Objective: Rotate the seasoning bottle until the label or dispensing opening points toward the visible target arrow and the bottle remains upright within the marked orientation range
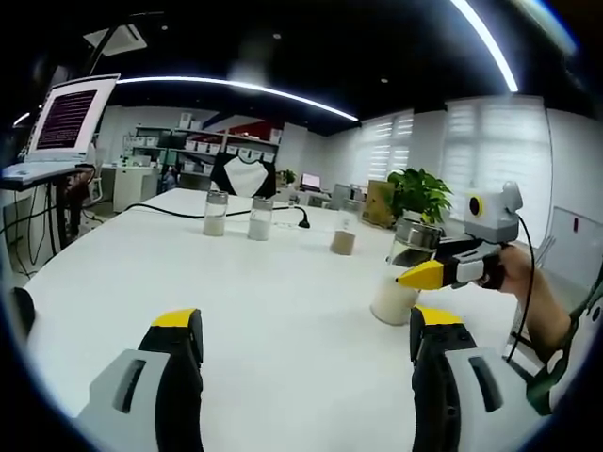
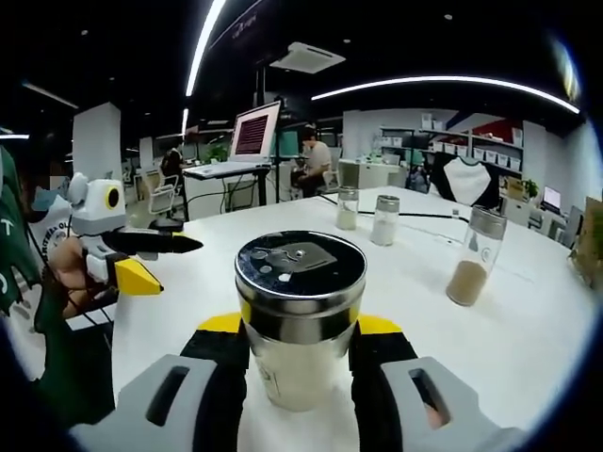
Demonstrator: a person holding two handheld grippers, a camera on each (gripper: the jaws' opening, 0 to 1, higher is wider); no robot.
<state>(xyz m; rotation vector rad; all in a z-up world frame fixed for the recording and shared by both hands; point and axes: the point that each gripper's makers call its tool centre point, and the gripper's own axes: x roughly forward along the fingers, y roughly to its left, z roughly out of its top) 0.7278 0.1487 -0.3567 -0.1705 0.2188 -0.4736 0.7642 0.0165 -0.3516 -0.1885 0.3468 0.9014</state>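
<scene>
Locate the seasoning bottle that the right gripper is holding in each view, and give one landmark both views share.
Left gripper view: the held seasoning bottle stands right of centre on the white table, with the right gripper closed around it from the right.
Right gripper view: it is at bottom centre, steel lid up, between that gripper's own jaws.
Shared landmark: the bottle of brown seasoning, standing apart farther along the table.

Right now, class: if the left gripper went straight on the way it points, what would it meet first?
Probably nothing near: bare white table lies ahead of the open left gripper. Farther on stand two metal-capped glass seasoning bottles, likely first, though depth is unclear.
</scene>
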